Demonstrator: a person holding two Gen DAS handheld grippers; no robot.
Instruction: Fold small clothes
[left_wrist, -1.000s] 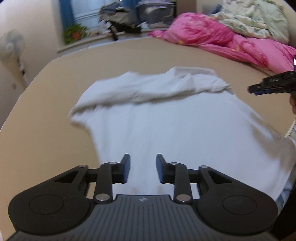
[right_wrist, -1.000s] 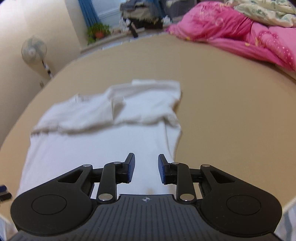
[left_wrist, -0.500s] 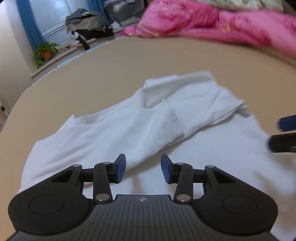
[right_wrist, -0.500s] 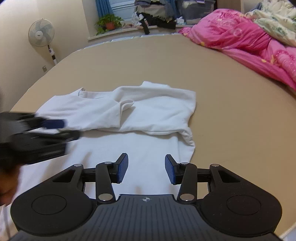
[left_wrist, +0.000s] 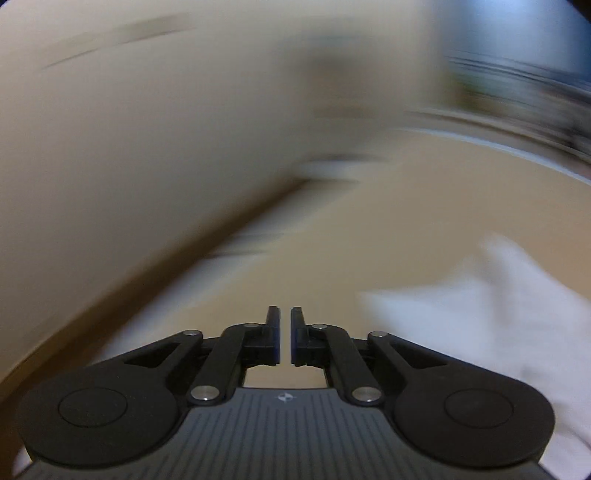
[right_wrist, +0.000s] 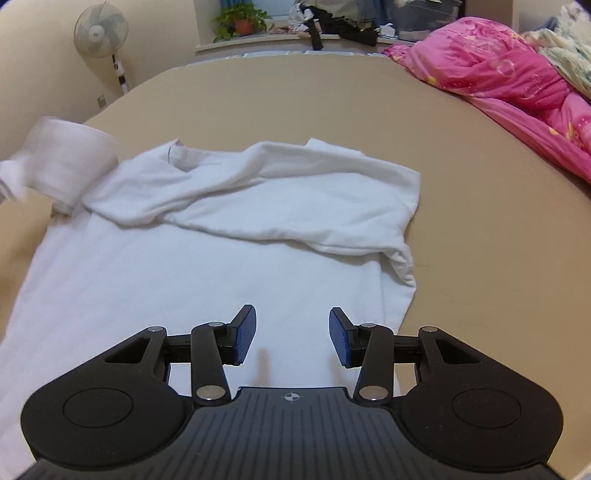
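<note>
Got a white T-shirt (right_wrist: 207, 280) lying front-up on the tan bed (right_wrist: 480, 221), collar (right_wrist: 177, 151) at the far end. Right-side sleeve (right_wrist: 332, 206) already flopped in across the chest, pretty rumpled. Left-side sleeve (right_wrist: 66, 162) up off the bed at the shirt's far left corner and blurred. Can't tell what's lifting it.

Right hand-held gripper (right_wrist: 291, 334) spread wide, nothing between the pads, hovering over the shirt's near hem close to its right edge. Left hand-held gripper (left_wrist: 284, 336) pressed together, with no cloth showing between the pads in its own view. Only a smeared shot with the shirt off to its right, so no idea whether a thread of sleeve is caught in there.

Looks like the sleeve-tucking stage, with the bottom-to-top fold probably next.

Tips for doing it well:
- Lay that left sleeve across the chest to mirror the other one, and keep it from dropping in a heap.
- Smooth the bunched ridge near the shirt's right edge before folding, or end up with a lumpy packet.
- Bite the hem through both layers, near the shirt's right corner, not mid-hem.
- Match it with a pinch at the shirt's left corner.
- Lift low and slow so the tucked sleeves stay put.
</note>
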